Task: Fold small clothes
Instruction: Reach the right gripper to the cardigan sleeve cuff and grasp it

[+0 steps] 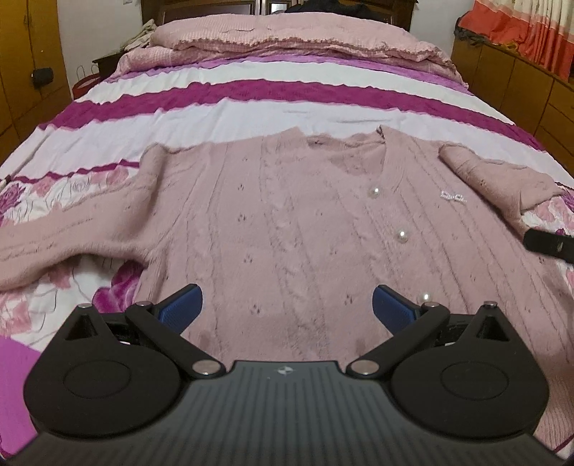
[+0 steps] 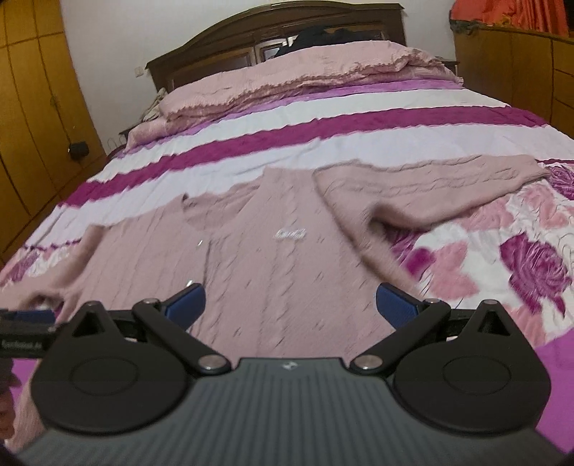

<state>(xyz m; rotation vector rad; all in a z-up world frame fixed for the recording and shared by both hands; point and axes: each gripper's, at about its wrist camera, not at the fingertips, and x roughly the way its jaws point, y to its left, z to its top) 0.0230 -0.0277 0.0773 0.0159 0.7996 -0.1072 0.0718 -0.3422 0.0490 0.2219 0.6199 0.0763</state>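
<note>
A dusty-pink knitted cardigan (image 1: pixel 287 222) with pearl buttons (image 1: pixel 403 236) lies flat and face up on the bed, both sleeves spread out to the sides. My left gripper (image 1: pixel 287 304) hovers open over its lower body, nothing between the blue pads (image 1: pixel 181 308). In the right wrist view the same cardigan (image 2: pixel 280 258) is blurred, its right sleeve (image 2: pixel 430 193) stretching out to the right. My right gripper (image 2: pixel 290 304) is open above the hem, empty. The right gripper's tip (image 1: pixel 549 245) shows at the left view's right edge, and the left gripper's body (image 2: pixel 25 329) at the right view's left edge.
The bedspread (image 1: pixel 251 118) has white, magenta and floral bands. A folded pink quilt (image 1: pixel 287 36) lies at the head by the wooden headboard (image 2: pixel 272 32). Wooden wardrobes (image 2: pixel 32 107) stand to the left, a wooden cabinet (image 1: pixel 520 82) to the right.
</note>
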